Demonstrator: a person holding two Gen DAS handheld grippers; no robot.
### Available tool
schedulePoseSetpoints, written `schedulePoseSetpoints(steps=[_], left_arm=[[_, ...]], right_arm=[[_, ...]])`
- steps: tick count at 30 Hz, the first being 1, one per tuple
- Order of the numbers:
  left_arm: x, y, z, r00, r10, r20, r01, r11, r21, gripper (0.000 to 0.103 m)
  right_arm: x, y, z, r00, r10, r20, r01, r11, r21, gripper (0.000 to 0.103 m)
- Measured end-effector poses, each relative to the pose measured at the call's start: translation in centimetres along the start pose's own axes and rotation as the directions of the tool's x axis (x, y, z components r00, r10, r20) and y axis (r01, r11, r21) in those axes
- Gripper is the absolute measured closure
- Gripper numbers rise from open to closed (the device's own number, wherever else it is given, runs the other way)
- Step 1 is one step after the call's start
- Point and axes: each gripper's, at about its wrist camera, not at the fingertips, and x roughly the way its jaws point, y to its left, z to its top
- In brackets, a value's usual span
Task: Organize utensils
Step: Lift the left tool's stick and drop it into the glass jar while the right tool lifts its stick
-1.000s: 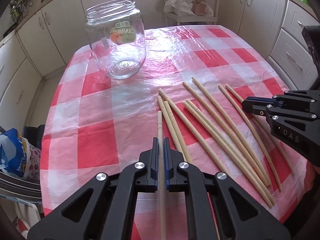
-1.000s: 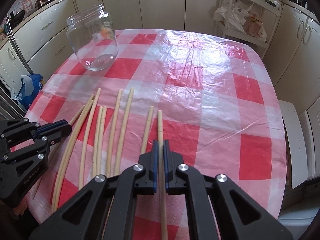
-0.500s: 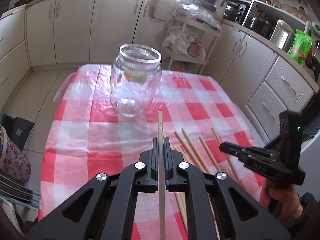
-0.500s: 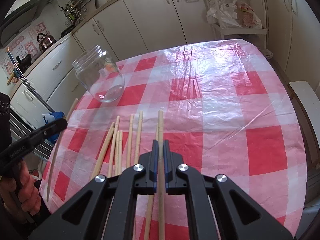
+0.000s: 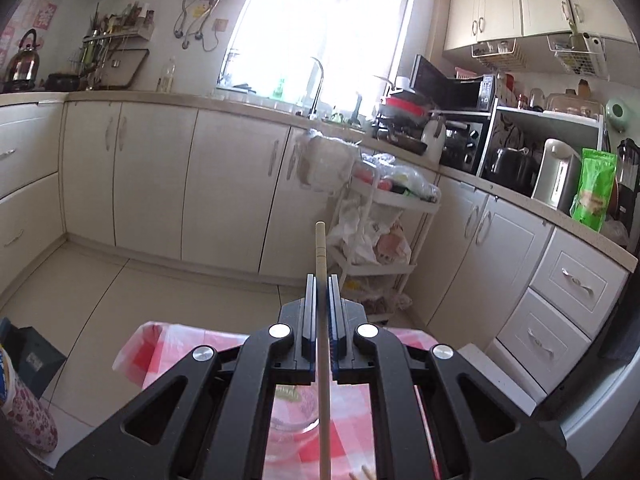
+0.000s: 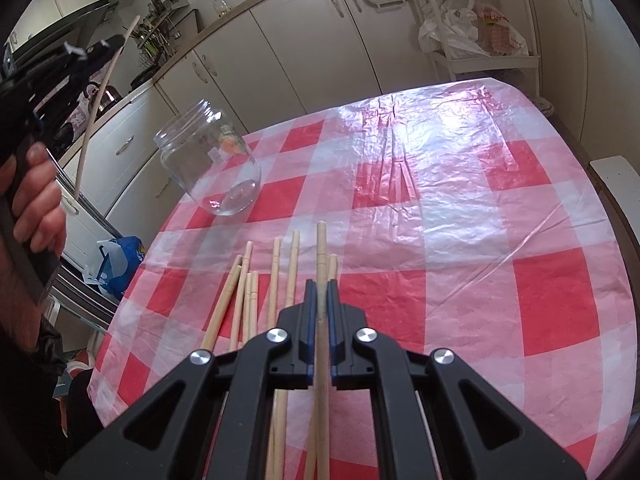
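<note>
Left gripper (image 5: 319, 280): jaws closed on one chopstick (image 5: 321, 248), held part-way along its length; the blunt end projects forward past the fingertips, the rest runs back under the gripper body. Seen from the right wrist, the left gripper is raised well above the desk (image 6: 440, 208), stick tilted steeply, lower tip hanging free near the jar's side of the desk.

Right gripper (image 6: 319, 284): jaws closed on a second chopstick (image 6: 321, 248), low over the desk; cannot tell whether it is fully lifted clear.

Loose chopsticks (image 6: 260, 292): a fan of them lying flat just left of the right gripper, some touching or crossing.

Glass jar (image 6: 208, 164): upright, open-mouthed, empty, well apart from the pile, towards the far left of the desk.

Handling, judged: sticks are light, stiff, pale wood or bamboo, round and smooth with ring grooves near the thick end. A thin round shaft may roll or pivot in flat pads, so grip near mid-length, squarely. The jar is clear, hard, breakable, and possibly easy to tip if a stick strikes the rim. The desk cover is glossy crinkled plastic in red and white checks, likely slippery.
</note>
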Motion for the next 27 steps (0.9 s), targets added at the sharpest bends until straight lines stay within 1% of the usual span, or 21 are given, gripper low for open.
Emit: schedulePoseSetpoints(steps=[4,8,14,20,27], left_arm=[[2.4,-0.4,1.5,0.997,0.019,0.071,-0.020,1.000,0.009,0.098],[4.7,-0.4,1.6,0.989,0.073,0.130,-0.079,0.996,0.035,0.098],[6.3,0.0,0.1,0.976,0.143,0.165,-0.155,0.986,0.058,0.098],[6.6,-0.2,-2.2,0.973,0.164,0.161,-0.180,0.979,0.092,0.098],[6.1,0.4,-4.8,0.978,0.178,0.111,-0.191,0.974,0.120,0.098]], right_arm=[[0.1,0.0,0.1,1.000,0.009,0.007,-0.009,1.000,0.004,0.097],[0.3,-0.1,0.1,1.000,0.012,0.007,-0.012,1.000,0.007,0.097],[0.2,-0.2,0.3,1.000,0.022,0.012,-0.022,1.000,0.013,0.097],[0.1,-0.1,0.5,0.999,0.026,0.022,-0.026,1.000,0.015,0.097],[-0.1,-0.3,0.7,0.999,0.026,0.034,-0.026,0.999,0.021,0.097]])
